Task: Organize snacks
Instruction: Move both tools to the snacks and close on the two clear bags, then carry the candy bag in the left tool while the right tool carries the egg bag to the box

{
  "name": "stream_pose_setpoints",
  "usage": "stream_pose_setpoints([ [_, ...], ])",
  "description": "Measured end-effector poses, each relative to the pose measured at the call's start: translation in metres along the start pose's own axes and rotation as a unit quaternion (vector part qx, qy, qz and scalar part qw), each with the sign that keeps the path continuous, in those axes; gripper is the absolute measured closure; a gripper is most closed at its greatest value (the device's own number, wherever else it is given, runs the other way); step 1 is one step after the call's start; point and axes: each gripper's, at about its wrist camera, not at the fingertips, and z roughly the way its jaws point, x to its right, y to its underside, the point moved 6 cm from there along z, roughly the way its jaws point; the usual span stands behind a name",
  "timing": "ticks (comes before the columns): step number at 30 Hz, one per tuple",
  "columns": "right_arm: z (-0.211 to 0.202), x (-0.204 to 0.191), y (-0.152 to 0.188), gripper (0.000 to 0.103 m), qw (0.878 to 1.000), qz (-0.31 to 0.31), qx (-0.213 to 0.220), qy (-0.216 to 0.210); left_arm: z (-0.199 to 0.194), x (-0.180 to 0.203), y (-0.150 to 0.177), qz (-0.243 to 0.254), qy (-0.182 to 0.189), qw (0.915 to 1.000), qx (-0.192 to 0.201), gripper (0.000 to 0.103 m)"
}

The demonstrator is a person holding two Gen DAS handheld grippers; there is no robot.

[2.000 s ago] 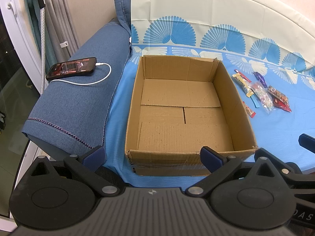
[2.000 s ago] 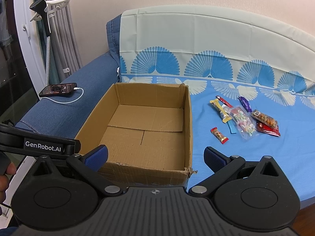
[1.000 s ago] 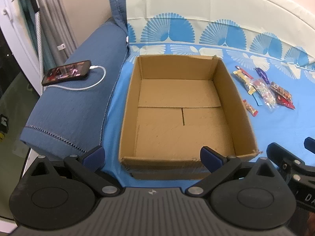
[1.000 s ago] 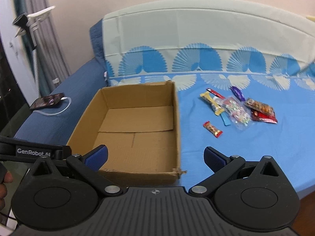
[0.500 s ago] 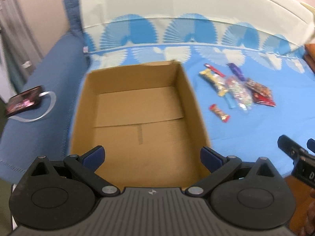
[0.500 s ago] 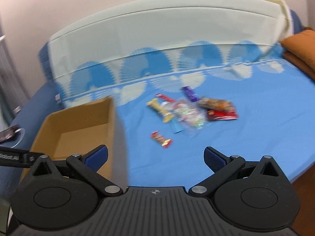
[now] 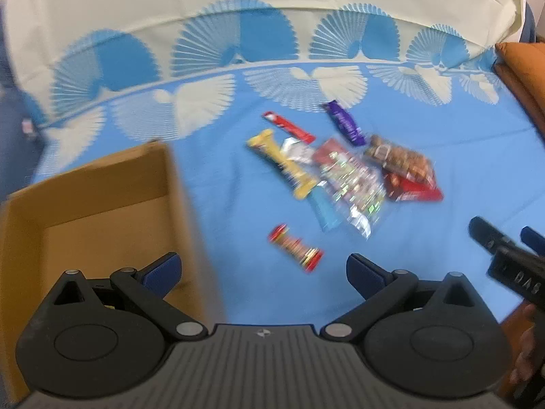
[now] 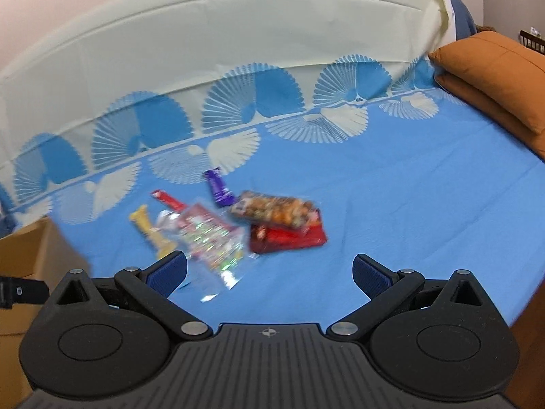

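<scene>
- Both views have swung right since two seconds ago: the cardboard box [image 7: 102,204], then centred, now sits at the left edge, and the snacks [image 7: 344,177] fill the middle.
- The left tool [image 7: 262,267] and right tool [image 8: 269,269] are both spread wide, holding nothing, above the blue bed sheet [image 8: 408,204].
- The snacks lie in a loose overlapping pile on the sheet, just right of the box; a small red candy bar [image 7: 295,247] lies apart, nearest the left tool.
- Judged light, crinkly and slippery; the clear candy bag [image 8: 211,238] is floppy.
- Pinch each wrapper across its middle, or the bag at its sealed edge, taking the lone bar first.
</scene>
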Motion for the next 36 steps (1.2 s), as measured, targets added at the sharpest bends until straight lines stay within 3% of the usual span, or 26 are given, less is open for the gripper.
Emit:
stream_pose_setpoints([
  [4,0.056,0.009,-0.014,0.000,0.999,-0.040,0.003,0.009,0.056,0.013,-0.032,-0.028,0.022,0.9992,-0.019,0.000],
  [9,0.129,0.007,-0.024,0.000,0.994,-0.112,-0.011,0.008,0.130,0.016,-0.055,-0.071,0.035,0.9930,-0.087,0.000],
  [15,0.188,-0.010,-0.027,0.000,0.981,-0.188,-0.025,-0.027,0.172,0.032,-0.065,-0.153,0.106,0.9741,-0.129,0.000],
  [20,0.217,-0.021,-0.024,0.000,0.971,-0.233,-0.029,-0.042,0.195,0.045,-0.077,-0.156,0.108,0.9737,-0.125,0.001],
  [21,0.222,-0.023,-0.022,0.000,0.970,-0.237,-0.030,-0.044,0.199,0.045,-0.078,-0.165,0.117,0.9715,-0.124,0.006],
  [23,0.233,-0.026,-0.016,0.000,0.967,-0.249,-0.038,-0.047,0.202,0.048,-0.082,-0.185,0.146,0.9642,-0.122,0.036],
  [24,0.236,-0.026,-0.015,0.000,0.965,-0.256,-0.032,-0.044,0.202,0.050,-0.084,-0.188,0.153,0.9624,-0.123,0.061],
  [25,0.237,-0.025,-0.016,0.005,0.965,-0.259,-0.027,-0.041,0.200,0.051,-0.087,-0.188,0.156,0.9630,-0.115,0.073],
  [26,0.236,-0.023,-0.017,0.011,0.966,-0.251,-0.028,-0.046,0.197,0.051,-0.088,-0.191,0.167,0.9617,-0.104,0.078],
  [27,0.233,-0.023,-0.018,0.024,0.969,-0.243,-0.022,-0.050,0.192,0.051,-0.091,-0.196,0.179,0.9598,-0.091,0.086],
  [28,0.229,-0.020,-0.020,0.037,0.970,-0.237,-0.017,-0.049,0.186,0.051,-0.092,-0.196,0.191,0.9584,-0.081,0.090],
  [30,0.221,-0.015,-0.020,0.051,0.970,-0.237,-0.013,-0.047,0.173,0.053,-0.093,-0.189,0.204,0.9584,-0.064,0.094],
  [36,0.182,-0.001,-0.027,0.074,0.981,-0.190,0.007,-0.048,0.128,0.059,-0.091,-0.156,0.224,0.9615,-0.030,0.098],
])
